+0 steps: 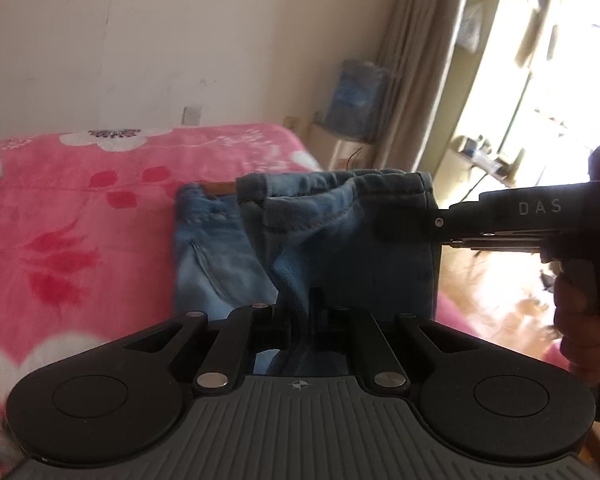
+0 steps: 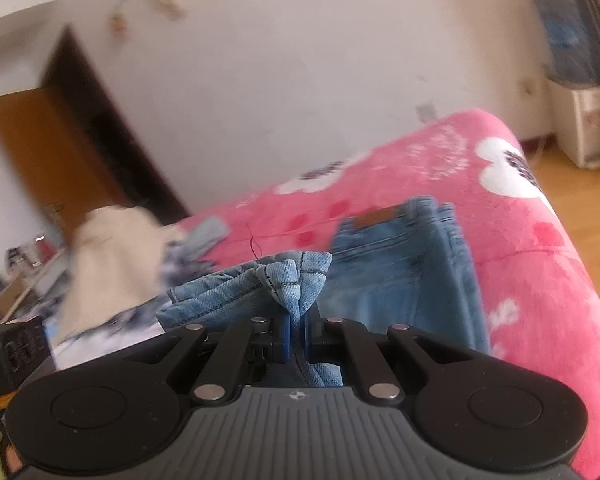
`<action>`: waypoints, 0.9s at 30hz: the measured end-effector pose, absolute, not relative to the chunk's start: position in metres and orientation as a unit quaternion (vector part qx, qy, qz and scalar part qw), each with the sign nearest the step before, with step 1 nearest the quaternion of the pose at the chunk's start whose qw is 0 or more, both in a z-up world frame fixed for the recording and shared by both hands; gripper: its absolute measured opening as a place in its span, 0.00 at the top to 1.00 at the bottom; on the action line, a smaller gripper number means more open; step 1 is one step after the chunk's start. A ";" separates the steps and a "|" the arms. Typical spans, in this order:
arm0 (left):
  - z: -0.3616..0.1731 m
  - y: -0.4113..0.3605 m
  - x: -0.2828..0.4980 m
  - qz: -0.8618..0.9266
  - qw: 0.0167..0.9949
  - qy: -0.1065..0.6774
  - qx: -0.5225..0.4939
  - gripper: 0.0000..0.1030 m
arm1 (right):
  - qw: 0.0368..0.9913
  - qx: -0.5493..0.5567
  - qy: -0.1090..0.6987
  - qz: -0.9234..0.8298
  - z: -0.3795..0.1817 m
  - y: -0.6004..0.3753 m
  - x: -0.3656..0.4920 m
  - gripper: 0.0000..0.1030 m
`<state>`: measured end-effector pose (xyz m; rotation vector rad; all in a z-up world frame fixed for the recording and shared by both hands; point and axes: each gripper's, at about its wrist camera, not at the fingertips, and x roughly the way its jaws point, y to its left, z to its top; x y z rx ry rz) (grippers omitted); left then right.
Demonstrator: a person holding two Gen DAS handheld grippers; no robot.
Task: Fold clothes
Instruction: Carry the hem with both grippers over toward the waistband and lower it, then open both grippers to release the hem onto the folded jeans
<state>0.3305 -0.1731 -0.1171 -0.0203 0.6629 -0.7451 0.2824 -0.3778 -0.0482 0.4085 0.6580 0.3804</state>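
Both the left gripper (image 1: 300, 312) and right gripper (image 2: 298, 332) are clamped on bunched jeans (image 1: 340, 240) lifted above the pink blanket (image 1: 80, 220), with a clothes pile (image 2: 112, 264) at ten o'clock.

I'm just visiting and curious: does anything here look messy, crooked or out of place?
Mostly the laundry. The jeans are half folded on the pink blanket, their cloth bunched and creased where the left gripper and right gripper pinch it. A loose, blurred heap of pale clothes lies unfolded at the left in the right wrist view.
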 end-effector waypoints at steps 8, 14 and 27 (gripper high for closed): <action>-0.149 -0.204 0.431 -0.338 0.855 0.383 -0.091 0.94 | 0.912 0.189 0.346 0.115 -0.094 -0.384 0.390 0.94; -0.163 -0.213 0.467 -0.344 0.847 0.390 -0.113 0.94 | 0.913 0.180 0.353 0.097 -0.109 -0.389 0.436 0.95; -0.185 -0.207 0.504 -0.344 0.843 0.385 -0.153 0.94 | 0.909 0.197 0.357 0.091 -0.129 -0.388 0.478 0.95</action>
